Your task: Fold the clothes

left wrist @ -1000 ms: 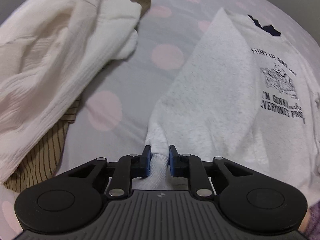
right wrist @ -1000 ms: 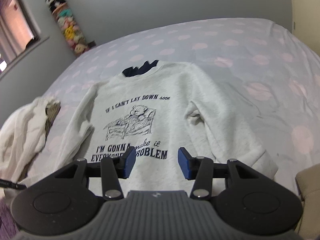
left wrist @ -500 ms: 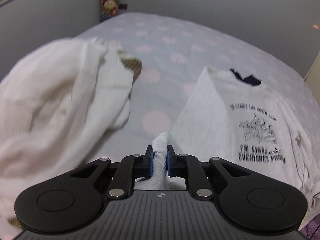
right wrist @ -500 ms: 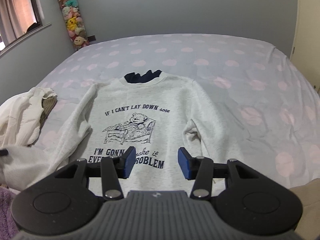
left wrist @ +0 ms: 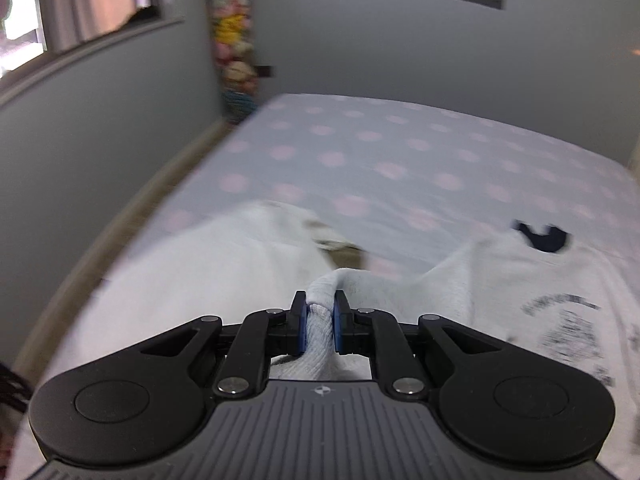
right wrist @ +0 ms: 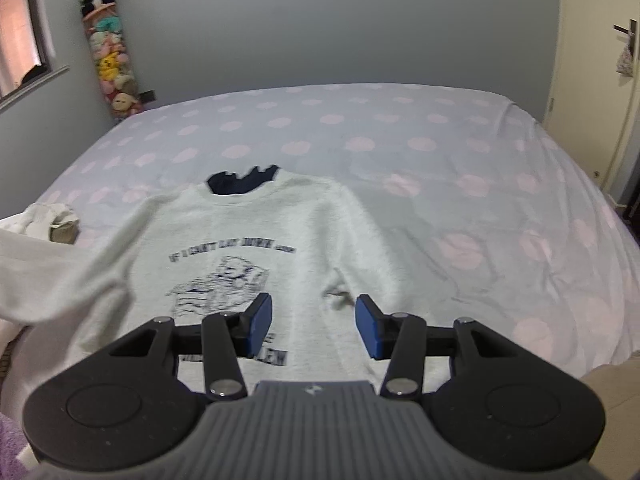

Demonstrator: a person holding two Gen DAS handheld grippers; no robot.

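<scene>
A light grey sweatshirt (right wrist: 248, 232) with dark printed text and a navy collar lies face up on the spotted bed. Its left sleeve (right wrist: 52, 276) is lifted off the bed. My left gripper (left wrist: 320, 322) is shut on the cuff of that sleeve (left wrist: 320, 332), which bunches between the blue pads and trails to the sweatshirt body (left wrist: 540, 300). My right gripper (right wrist: 314, 328) hovers open above the sweatshirt's lower front, with nothing between its fingers.
A cream garment heap (left wrist: 224, 264) over a brown striped item (right wrist: 62, 232) lies on the bed's left side. The bedsheet (right wrist: 460, 168) is grey with pink dots. A wall (right wrist: 240, 40), a window (left wrist: 88, 4) and a column of plush toys (right wrist: 110, 60) stand behind.
My left gripper has risen with the sleeve cuff and tilted up, so the far wall and window came into its view. The right gripper rose slightly and stayed open.
</scene>
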